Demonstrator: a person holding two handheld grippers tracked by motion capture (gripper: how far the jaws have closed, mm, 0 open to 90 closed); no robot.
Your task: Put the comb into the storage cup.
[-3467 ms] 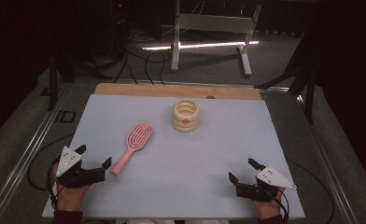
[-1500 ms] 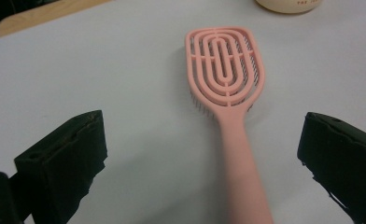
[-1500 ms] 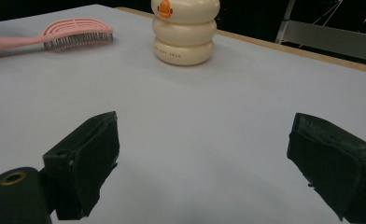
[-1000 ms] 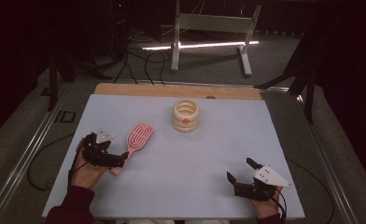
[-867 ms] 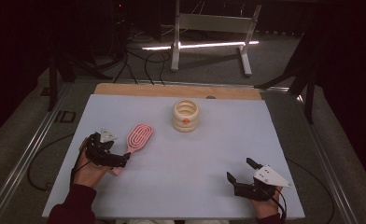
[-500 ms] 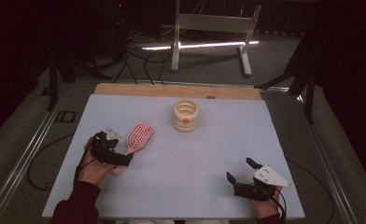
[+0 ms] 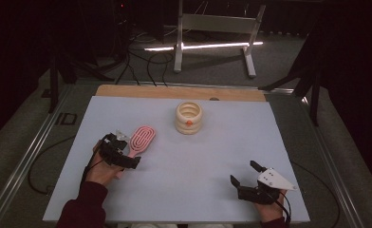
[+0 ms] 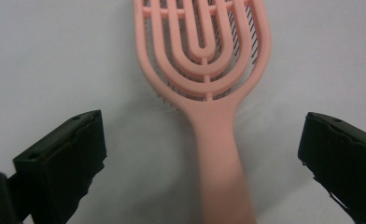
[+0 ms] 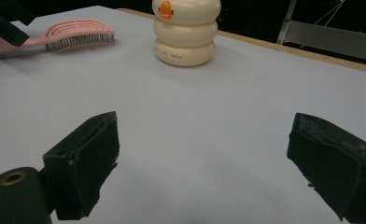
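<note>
A pink vented hairbrush lies bristles down on the pale table. My left gripper hovers open over the brush handle, one jaw on each side, not touching it. A cream ribbed round holder with an orange mark stands at the table's middle back. My right gripper rests open near the front right edge with bare table between its jaws.
A wooden strip runs along the table's far edge. Metal rails flank the table. Behind it stand a metal frame and loose cables on a dark floor.
My left gripper has moved from the front left corner forward and right onto the brush handle, now straddling it. The right gripper has stayed still. The brush has not moved.
</note>
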